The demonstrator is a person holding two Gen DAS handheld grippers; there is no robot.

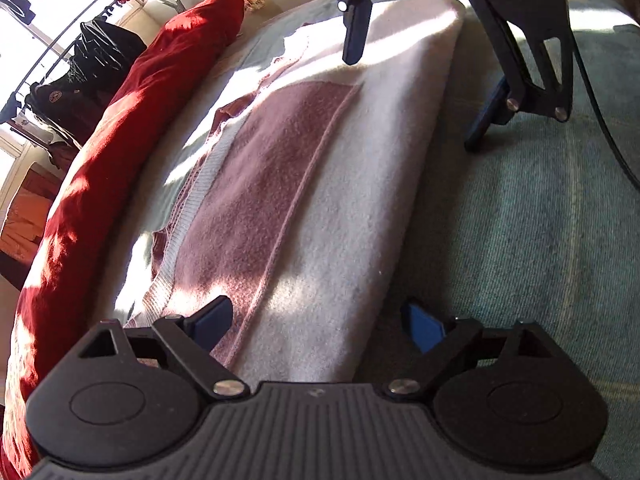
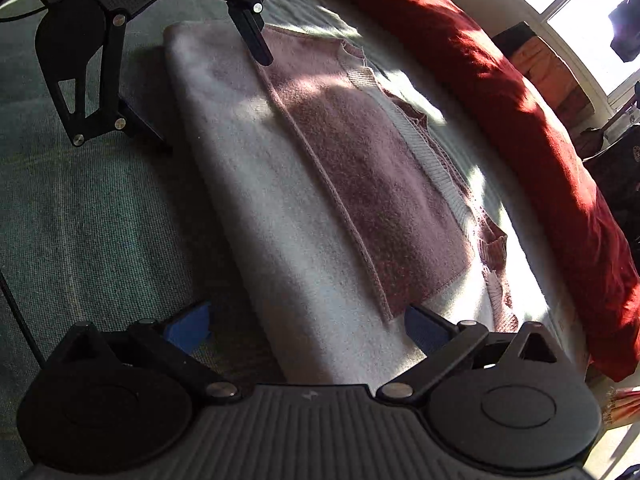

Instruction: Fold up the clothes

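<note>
Lengthwise, the pink sweater (image 1: 304, 184) on the bed (image 1: 520, 240) runs from lower centre to upper centre, between left gripper (image 1: 320, 320) and right gripper (image 2: 308, 328), both jaws spread, astride its folded edge.

home bedroom: bed w/ green cover (image 1: 540, 240), red pillow (image 1: 120, 128), clothes rack (image 1: 92, 60).

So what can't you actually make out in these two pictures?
- Pink sweater: both views cut off its near end behind the gripper housing, and its folded-under layers are hidden.
- Left gripper and right gripper: whether the fingers touch the cloth is unclear.
- Dark clothes on the rack: small and backlit in the left view, so no details show.
- Red blanket: runs out of frame.
</note>
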